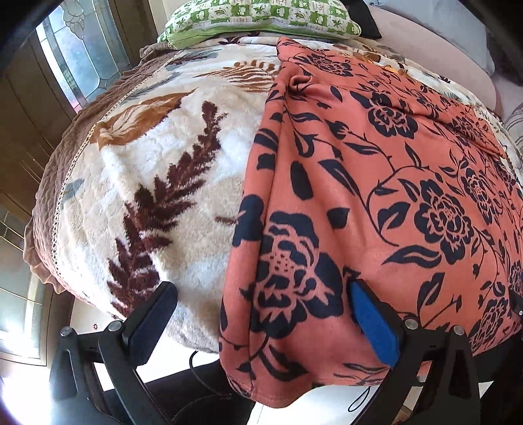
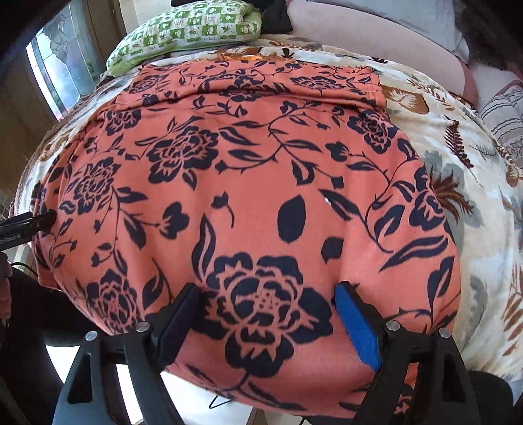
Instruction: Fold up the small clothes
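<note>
An orange garment with a dark blue flower print (image 2: 248, 170) lies spread on a fleecy cream blanket with leaf patterns (image 1: 157, 157). Its near end hangs over the front edge, and its far end is folded over in a band (image 2: 261, 85). My right gripper (image 2: 268, 291) hovers open over the garment's near part, with a large printed flower between its fingers. My left gripper (image 1: 261, 291) is open too and straddles the garment's left edge (image 1: 248, 183): one finger (image 1: 163, 294) is above the blanket, the blue-padded finger (image 1: 366, 300) above the cloth. The left gripper's tip (image 2: 39, 219) shows at the cloth's left side.
A green and white checked pillow (image 2: 186, 29) lies at the far end, with a pink-grey cushion (image 2: 376, 26) beside it. A striped cushion (image 2: 503, 111) sits at the right. A leaded window (image 1: 81, 42) and wood panelling stand at the left. A thin cable (image 1: 196, 359) hangs below the front edge.
</note>
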Motion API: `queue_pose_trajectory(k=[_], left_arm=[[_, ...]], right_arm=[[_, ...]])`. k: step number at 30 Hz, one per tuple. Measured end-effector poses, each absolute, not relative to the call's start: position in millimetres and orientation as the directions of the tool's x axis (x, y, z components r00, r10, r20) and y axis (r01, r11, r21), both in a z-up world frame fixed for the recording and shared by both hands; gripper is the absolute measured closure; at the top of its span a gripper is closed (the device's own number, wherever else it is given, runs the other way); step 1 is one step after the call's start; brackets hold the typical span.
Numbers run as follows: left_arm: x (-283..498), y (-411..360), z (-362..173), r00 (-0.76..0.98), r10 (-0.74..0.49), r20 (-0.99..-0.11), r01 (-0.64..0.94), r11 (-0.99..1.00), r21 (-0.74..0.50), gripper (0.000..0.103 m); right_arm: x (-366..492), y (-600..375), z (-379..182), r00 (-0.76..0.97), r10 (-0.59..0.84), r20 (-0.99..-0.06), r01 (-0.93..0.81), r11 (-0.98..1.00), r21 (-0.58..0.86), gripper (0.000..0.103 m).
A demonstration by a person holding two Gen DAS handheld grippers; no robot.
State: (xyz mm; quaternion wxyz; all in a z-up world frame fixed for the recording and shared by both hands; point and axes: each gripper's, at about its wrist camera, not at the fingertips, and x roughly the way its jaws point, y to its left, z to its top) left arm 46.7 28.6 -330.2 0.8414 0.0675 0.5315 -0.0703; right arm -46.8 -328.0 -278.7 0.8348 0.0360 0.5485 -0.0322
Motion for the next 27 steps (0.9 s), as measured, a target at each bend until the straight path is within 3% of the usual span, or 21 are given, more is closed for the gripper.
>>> queue_pose_trajectory(k=[4, 7, 11, 15, 17, 19, 25, 26, 27], left_arm=[[41, 42, -325, 0.351, -0.08, -0.933, 0.165, 0.986, -0.023, 0.0], [38, 62, -307, 0.392, -0.053, -0.918, 0.129, 0.992, -0.002, 0.0], [50, 90, -285, 0.437, 0.001, -0.9, 0.053, 0.998, 0.027, 0.0], [69, 91, -288, 0.406, -0.074, -0.911, 0.083, 0.996, -0.043, 0.001], [71, 81, -293, 0.406, -0.123, -0.906, 0.123, 0.989, -0.079, 0.015], [79, 71, -299, 0.387, -0.171, -0.906, 0.154, 0.981, -0.119, 0.038], [86, 39, -307, 0.361, -0.292, -0.886, 0.277, 0.94, -0.197, 0.041], [86, 35, -310, 0.347, -0.281, -0.895, 0.286, 0.94, -0.184, 0.044], [84, 33, -311, 0.347, -0.277, -0.896, 0.296, 0.939, -0.175, 0.053]], right_arm=[[-56, -323, -276, 0.344, -0.002, -0.939, 0.062, 0.998, 0.02, 0.017], [-64, -332, -262, 0.335, 0.082, -0.939, 0.058, 0.992, 0.108, 0.019], [-70, -372, -231, 0.446, 0.092, -0.89, 0.146, 0.974, 0.173, 0.019], [-70, -422, -217, 0.493, 0.093, -0.865, 0.27, 0.929, 0.254, 0.019], [-73, -443, -220, 0.505, 0.111, -0.856, 0.322, 0.896, 0.306, 0.019], [-71, -462, -225, 0.508, 0.132, -0.851, 0.36, 0.865, 0.349, 0.019], [-70, -489, -239, 0.52, 0.142, -0.842, 0.421, 0.815, 0.398, 0.019], [-70, -492, -240, 0.52, 0.135, -0.843, 0.432, 0.81, 0.397, 0.019], [-69, -494, -243, 0.521, 0.137, -0.843, 0.441, 0.802, 0.403, 0.019]])
